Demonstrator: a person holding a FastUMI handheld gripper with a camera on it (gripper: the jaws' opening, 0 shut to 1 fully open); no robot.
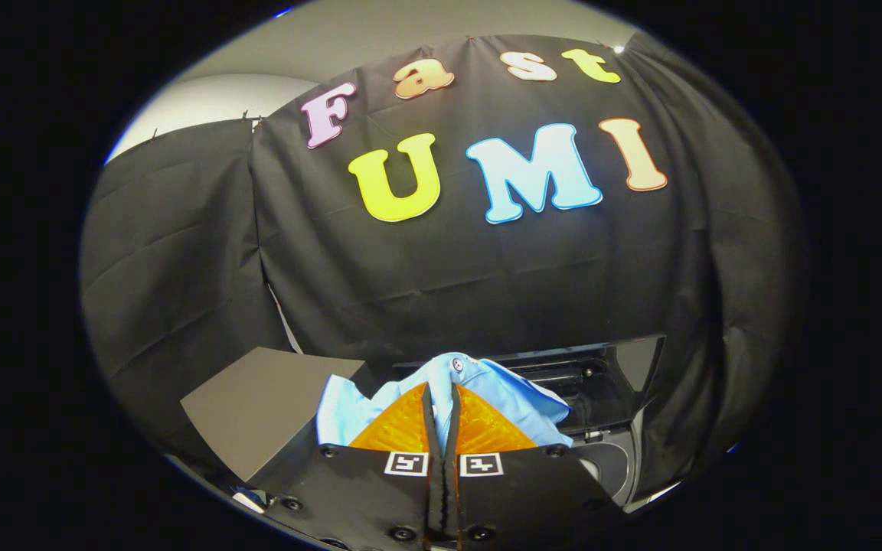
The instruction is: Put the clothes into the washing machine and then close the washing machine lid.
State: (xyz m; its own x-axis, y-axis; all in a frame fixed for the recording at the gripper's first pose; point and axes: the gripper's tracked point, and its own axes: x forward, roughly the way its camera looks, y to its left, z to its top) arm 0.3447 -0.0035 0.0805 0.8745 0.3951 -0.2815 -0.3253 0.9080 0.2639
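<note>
Gripper fingers pressed together, pinching light-blue cloth garment, carried above machine. L: flat grey panel, prob. open lid. R, just beyond garment: dark washing machine opening. Step: carrying clothes to drum. Next: lower over opening, release, then shut lid. Room: black cloth wall behind.

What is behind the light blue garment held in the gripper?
Behind the light blue garment, pinched between the closed gripper fingers, is the washing machine's dark open top with its raised lid. The garment and fingers cover the opening, so the drum's contents cannot be seen.
</note>
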